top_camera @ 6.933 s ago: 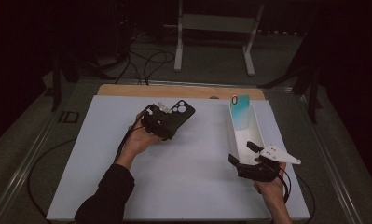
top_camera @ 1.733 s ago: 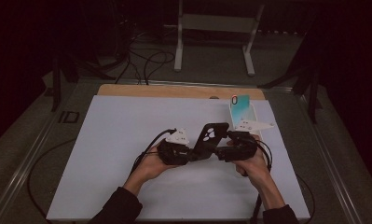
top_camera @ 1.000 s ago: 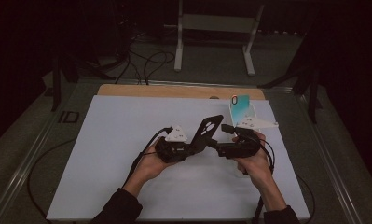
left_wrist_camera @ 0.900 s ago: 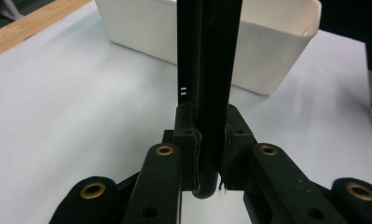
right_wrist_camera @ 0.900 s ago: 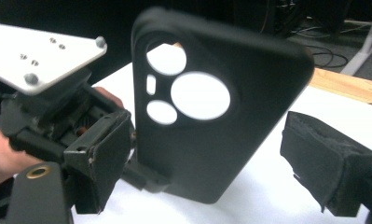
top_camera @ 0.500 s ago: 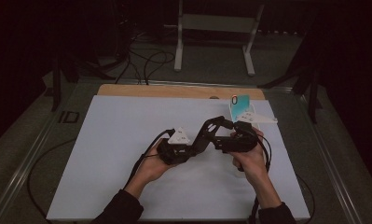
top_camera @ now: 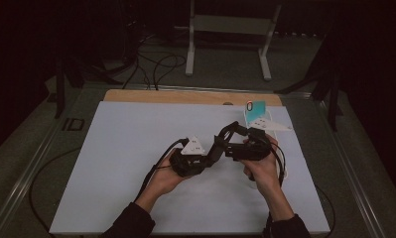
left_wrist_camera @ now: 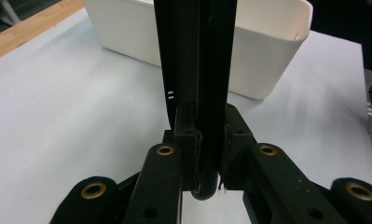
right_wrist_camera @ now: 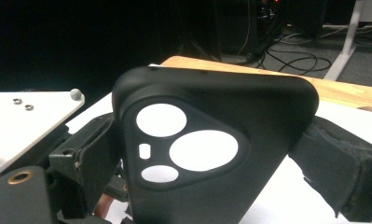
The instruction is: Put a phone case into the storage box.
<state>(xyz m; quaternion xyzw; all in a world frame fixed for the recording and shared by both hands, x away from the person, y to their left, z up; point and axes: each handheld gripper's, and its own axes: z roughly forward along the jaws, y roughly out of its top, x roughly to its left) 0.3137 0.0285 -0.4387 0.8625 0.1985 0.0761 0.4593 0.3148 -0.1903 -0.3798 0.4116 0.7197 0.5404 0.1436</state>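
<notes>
The phone case (top_camera: 224,141) stands tilted above the worktop (top_camera: 126,148), between the left tool (top_camera: 211,156) and the right tool (top_camera: 231,141) (both near the worktop's middle). The bin (top_camera: 280,134) lies behind the right tool, at the right edge.

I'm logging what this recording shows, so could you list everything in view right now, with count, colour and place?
Black phone case with a cut-out camera opening: one, black, held above the mat's middle.
White rectangular plastic bin: one, white, on the mat's far right.
Teal phone case: one, teal, in the bin's far end.
Pale mat: one, light grey, covering the table.
Wooden table edge: one, tan, behind the mat.
White metal stand: one, on the floor beyond.
Left gripper: black, clamped on the case's edge.
Right gripper: black, jaws wide across the case.
</notes>
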